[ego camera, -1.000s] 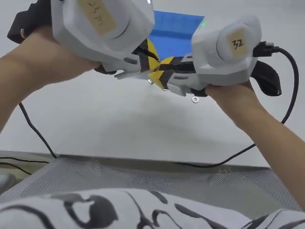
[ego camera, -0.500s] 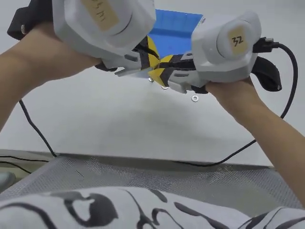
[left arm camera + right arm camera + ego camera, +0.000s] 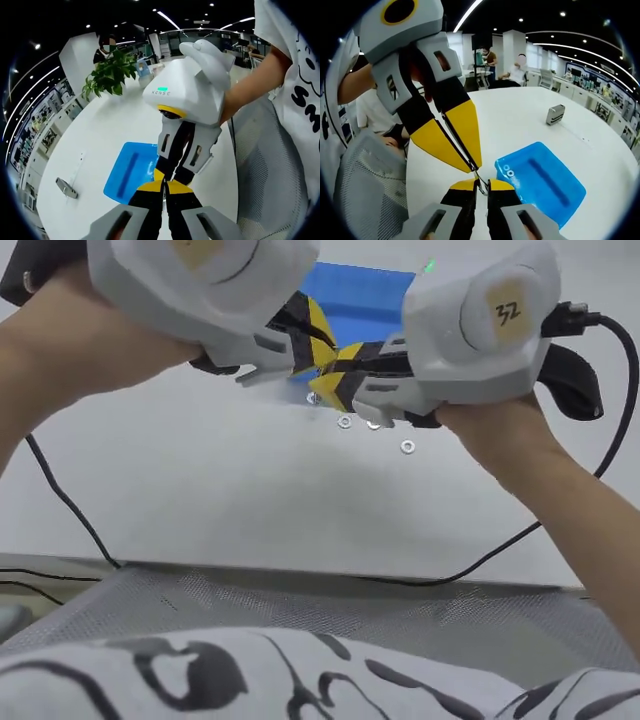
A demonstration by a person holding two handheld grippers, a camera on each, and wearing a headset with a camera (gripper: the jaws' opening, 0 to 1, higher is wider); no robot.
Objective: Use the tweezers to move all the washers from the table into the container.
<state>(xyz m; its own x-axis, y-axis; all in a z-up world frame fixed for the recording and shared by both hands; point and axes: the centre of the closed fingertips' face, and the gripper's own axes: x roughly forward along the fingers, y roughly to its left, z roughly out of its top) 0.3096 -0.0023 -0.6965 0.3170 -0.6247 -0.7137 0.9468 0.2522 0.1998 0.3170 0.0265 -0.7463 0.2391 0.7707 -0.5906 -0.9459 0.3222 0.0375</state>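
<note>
The left gripper (image 3: 472, 167) clamped the tweezers (image 3: 460, 142) just beside the container (image 3: 555, 195), the right gripper (image 3: 482, 186) nearly closed about their tip (pinching or not, we could not tell). Washers (image 3: 407, 446) lay loose near the container, two inside. We feared a crooked squeeze would flick one away.

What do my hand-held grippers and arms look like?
Both the left hand-held gripper and the right hand-held gripper have white housings, black jaws with yellow tips and tan number stickers; the right's reads 32. A black cable leaves the right one. Forearms are bare; the shirt is white with black print.
</note>
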